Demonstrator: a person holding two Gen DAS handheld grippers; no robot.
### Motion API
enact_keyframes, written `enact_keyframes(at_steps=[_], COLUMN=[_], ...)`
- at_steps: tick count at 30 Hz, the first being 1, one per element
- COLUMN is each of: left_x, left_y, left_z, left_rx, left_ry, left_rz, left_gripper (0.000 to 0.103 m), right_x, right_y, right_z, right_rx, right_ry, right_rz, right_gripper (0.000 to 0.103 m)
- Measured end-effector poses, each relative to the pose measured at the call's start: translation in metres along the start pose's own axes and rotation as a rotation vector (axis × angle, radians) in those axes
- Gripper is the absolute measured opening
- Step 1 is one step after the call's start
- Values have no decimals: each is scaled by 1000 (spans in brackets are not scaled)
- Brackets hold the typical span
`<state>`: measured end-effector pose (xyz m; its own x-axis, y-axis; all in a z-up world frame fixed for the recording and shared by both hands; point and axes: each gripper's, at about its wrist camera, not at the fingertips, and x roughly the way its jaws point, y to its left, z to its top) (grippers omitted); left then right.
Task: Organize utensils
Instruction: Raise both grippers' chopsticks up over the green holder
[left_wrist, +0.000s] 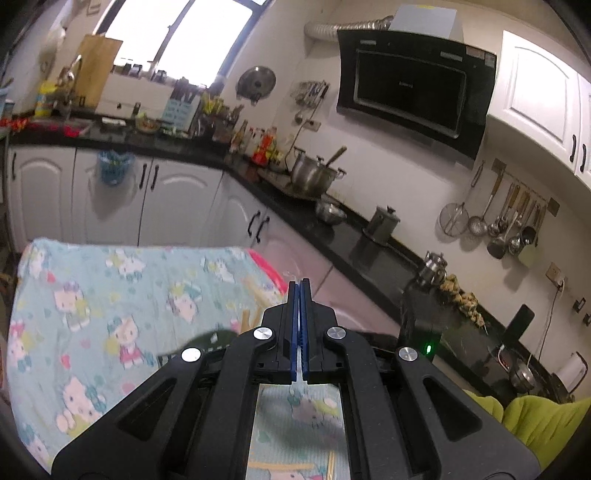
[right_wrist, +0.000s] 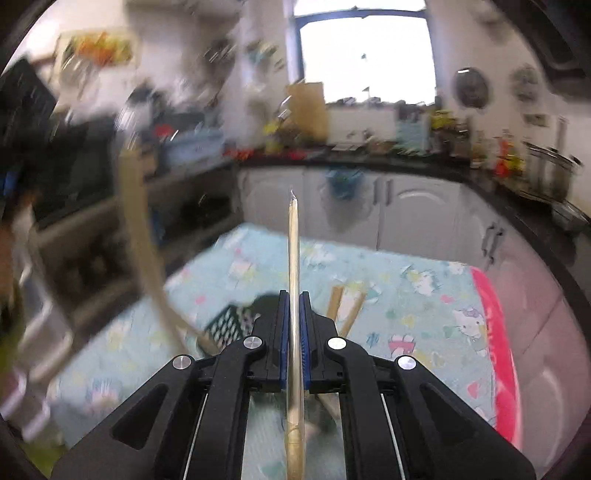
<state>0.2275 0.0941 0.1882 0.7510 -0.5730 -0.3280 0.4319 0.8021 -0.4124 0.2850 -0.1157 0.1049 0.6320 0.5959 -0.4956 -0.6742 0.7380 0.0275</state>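
My right gripper (right_wrist: 294, 295) is shut on a pair of wrapped wooden chopsticks (right_wrist: 294, 254) that stand upright between its blue pads, tip pointing up. It is held above a table with a Hello Kitty cloth (right_wrist: 406, 295). More wrapped chopsticks (right_wrist: 345, 302) lie on the cloth just right of the gripper. A dark slotted utensil basket (right_wrist: 229, 325) sits left of it, with a blurred pale stick (right_wrist: 147, 258) rising from it. My left gripper (left_wrist: 299, 284) is shut, with only a thin clear wrapper edge (left_wrist: 295, 275) at its tips. The basket edge (left_wrist: 207, 341) shows left of its fingers.
Black kitchen counters (left_wrist: 332, 236) with pots, bottles and a kettle run along the wall beyond the table. White cabinets (right_wrist: 417, 210) stand behind the table. A pink cloth edge (right_wrist: 491, 325) marks the table's right side. A green cushion (left_wrist: 535, 417) is at the lower right.
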Motion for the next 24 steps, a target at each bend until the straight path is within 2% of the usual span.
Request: enact_keyframes(at_steps=[1,4,10,16,24], left_x=[-1,-1,11,22,44], left_y=[0,1,12,22,44], left_z=[5,17,30,40,25], left_rx=[2,8,-11,-24,-71], left_ry=[-15,-41,-73,-84,-50], left_rz=[2,8,42,67,87], left_gripper=[0,0,0,0,0], right_x=[0,3,31,58,79], right_y=[1,4,4,0,5], right_z=[2,7,12,6,5], right_rx=[-43,-128,-150,-159,-210], right_ry=[27,144,386,572,732], right_rz=[-11,54,166,184,184], right_gripper=[6,6,6,6,6])
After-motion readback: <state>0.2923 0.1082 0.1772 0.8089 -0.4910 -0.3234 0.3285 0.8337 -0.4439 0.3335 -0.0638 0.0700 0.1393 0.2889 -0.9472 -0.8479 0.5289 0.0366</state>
